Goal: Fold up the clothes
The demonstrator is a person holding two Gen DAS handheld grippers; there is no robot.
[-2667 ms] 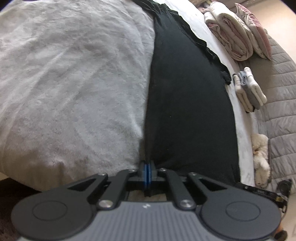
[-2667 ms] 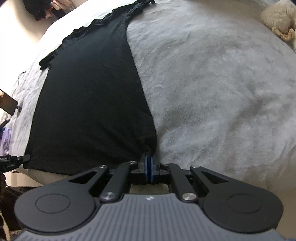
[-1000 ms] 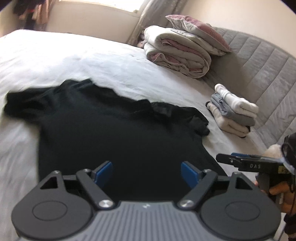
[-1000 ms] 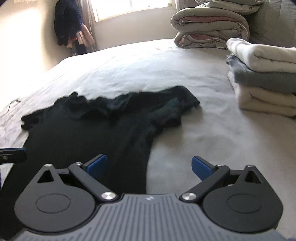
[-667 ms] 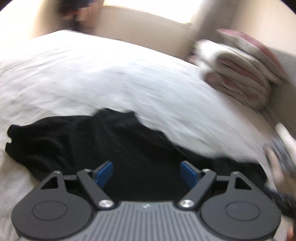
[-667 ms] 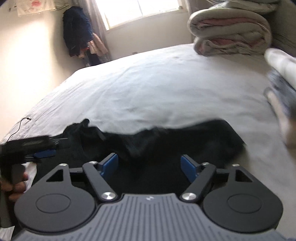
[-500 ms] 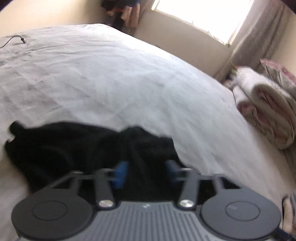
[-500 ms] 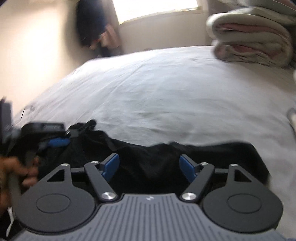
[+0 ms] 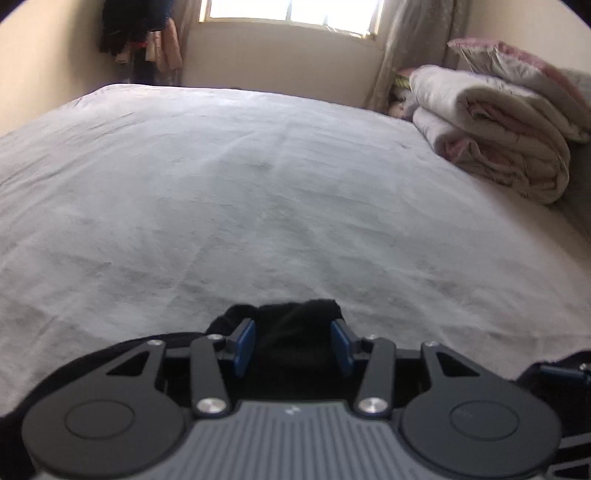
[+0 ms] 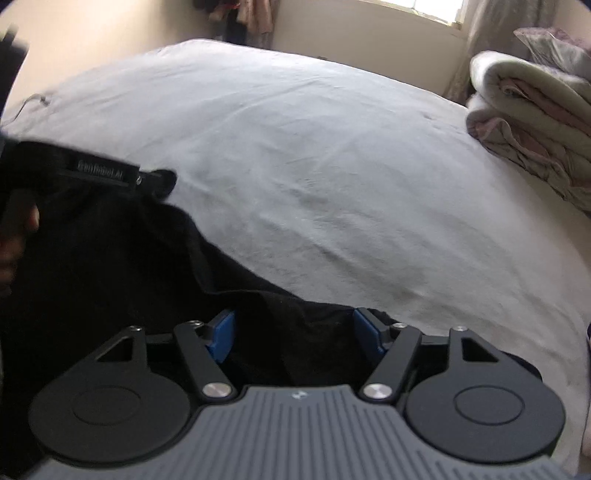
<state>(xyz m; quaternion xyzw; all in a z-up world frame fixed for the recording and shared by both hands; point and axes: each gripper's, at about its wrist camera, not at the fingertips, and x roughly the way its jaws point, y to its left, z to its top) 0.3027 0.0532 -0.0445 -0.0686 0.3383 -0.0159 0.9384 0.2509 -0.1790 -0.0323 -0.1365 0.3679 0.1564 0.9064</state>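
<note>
A black T-shirt [image 10: 110, 258] lies flat on the grey bed cover. In the left wrist view only a small fold of the black shirt [image 9: 295, 321] shows, lying between the blue pads. My left gripper [image 9: 293, 343] is open, low over that fold. My right gripper [image 10: 295, 338] is open, with the shirt's upper edge between its blue pads. The left gripper's body also shows at the left of the right wrist view [image 10: 99, 171], over the shirt's far corner.
The grey bed cover [image 9: 277, 192] stretches ahead to the wall and window. Folded quilts [image 9: 495, 133] are stacked at the right, also in the right wrist view [image 10: 535, 122]. Clothes [image 9: 140, 33] hang in the far left corner.
Both grippers were shut on the shirt's hem, then opened, and have moved up along the shirt to its upper edge. The left jaws have narrowed somewhat.
</note>
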